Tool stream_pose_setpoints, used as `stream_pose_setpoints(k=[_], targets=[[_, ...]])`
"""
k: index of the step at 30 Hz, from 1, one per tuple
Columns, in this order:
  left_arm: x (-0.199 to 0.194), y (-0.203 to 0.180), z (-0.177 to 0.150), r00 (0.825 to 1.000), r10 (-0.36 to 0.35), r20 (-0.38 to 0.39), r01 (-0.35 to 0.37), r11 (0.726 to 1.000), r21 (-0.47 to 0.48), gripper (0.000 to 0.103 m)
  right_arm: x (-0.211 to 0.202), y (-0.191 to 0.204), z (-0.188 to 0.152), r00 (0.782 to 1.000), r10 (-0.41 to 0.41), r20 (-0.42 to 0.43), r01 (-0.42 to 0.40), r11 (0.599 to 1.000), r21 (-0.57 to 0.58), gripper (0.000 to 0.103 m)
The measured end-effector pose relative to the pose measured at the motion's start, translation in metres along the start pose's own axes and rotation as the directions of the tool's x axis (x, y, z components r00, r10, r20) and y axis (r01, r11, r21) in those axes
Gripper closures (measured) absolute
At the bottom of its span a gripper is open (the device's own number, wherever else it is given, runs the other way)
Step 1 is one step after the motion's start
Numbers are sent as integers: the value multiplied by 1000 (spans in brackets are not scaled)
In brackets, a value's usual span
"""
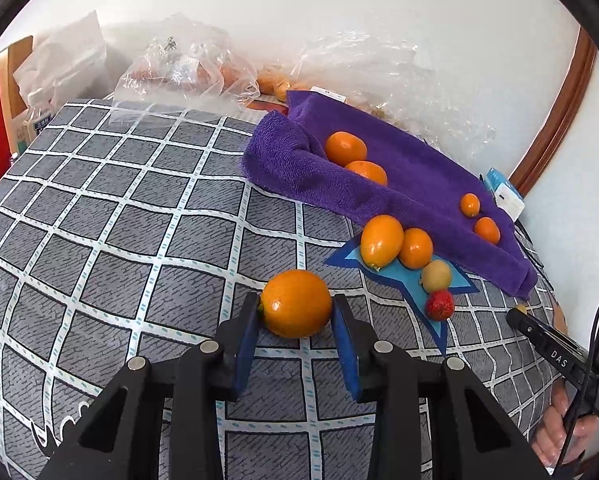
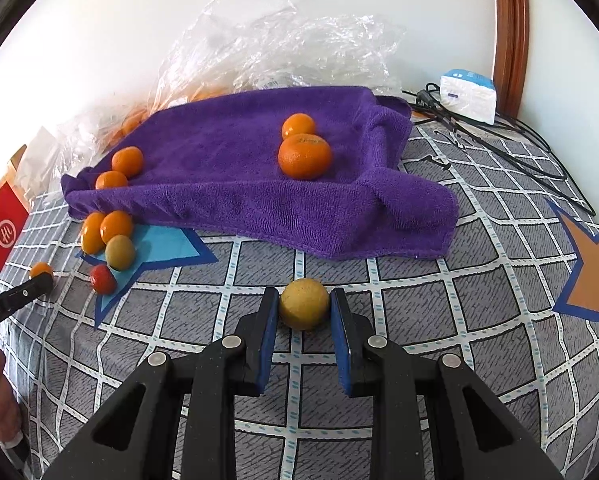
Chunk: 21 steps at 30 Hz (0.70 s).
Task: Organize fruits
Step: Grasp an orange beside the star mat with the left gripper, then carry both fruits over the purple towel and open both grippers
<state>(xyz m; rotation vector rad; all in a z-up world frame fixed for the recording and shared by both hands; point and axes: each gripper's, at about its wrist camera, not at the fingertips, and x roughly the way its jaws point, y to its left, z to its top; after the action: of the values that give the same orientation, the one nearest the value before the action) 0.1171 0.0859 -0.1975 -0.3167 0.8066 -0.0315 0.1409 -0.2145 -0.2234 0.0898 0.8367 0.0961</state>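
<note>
Left gripper (image 1: 295, 312) clamped on an orange (image 1: 296, 303) above the checked cover (image 1: 139, 216). Beyond it, two oranges (image 1: 381, 241), a yellowish fruit (image 1: 436, 276) and a strawberry (image 1: 440, 305) cluster on a blue star (image 1: 409, 280). Four oranges lie on the purple towel (image 1: 419, 176). Right gripper (image 1: 517, 312) enters at the right edge, with a small yellow fruit at its tip.

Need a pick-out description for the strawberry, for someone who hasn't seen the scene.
Find the purple towel on the grey checked bedspread; just off its near edge a blue star print holds a small cluster of fruit. The strawberry sits at the cluster's near end: the only red piece, smaller than the orange and yellow-green fruit beside it.
</note>
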Motion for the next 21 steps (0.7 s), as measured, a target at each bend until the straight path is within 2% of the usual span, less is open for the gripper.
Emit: stream_pose_setpoints(k=[11, 21], targets=[[-16, -8, -2, 996, -30, 89, 28, 999, 22, 69, -8, 0, -2, 999, 18, 43, -18, 1000, -1, 77], [-21, -5, -3, 991, -31, 127, 32, 999, -9, 69, -16, 5, -2, 997, 19, 79, -17, 1000, -22, 77]])
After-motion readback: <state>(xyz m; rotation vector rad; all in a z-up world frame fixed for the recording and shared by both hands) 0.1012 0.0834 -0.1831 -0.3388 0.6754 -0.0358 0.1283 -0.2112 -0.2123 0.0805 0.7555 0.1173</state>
